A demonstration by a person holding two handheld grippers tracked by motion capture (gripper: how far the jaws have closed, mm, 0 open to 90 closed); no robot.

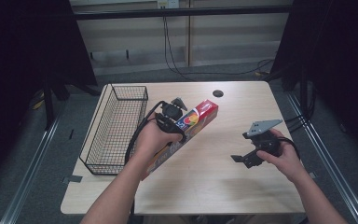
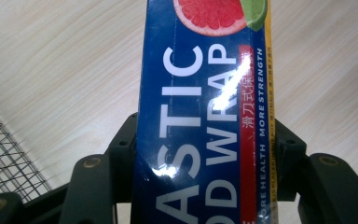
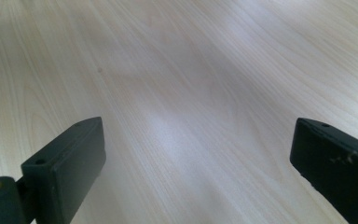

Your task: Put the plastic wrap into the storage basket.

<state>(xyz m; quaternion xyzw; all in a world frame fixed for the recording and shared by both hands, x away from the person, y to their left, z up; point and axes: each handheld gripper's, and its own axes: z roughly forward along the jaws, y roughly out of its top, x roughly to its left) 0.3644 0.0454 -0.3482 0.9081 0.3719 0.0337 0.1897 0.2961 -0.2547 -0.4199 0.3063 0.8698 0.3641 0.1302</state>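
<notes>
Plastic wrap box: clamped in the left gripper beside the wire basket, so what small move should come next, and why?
Probably carry the plastic wrap box left over the wire basket. The left gripper has its jaws shut on the box's sides, the basket sits just to its left, and the right gripper hangs open over bare table, holding nothing.

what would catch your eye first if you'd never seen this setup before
The long blue and red plastic wrap box, clamped in the left gripper near the table's middle, its big white letters plain in the left gripper view. Beside it at the table's left edge sits a black wire basket. The right gripper hangs open over bare wood on the right.
</notes>
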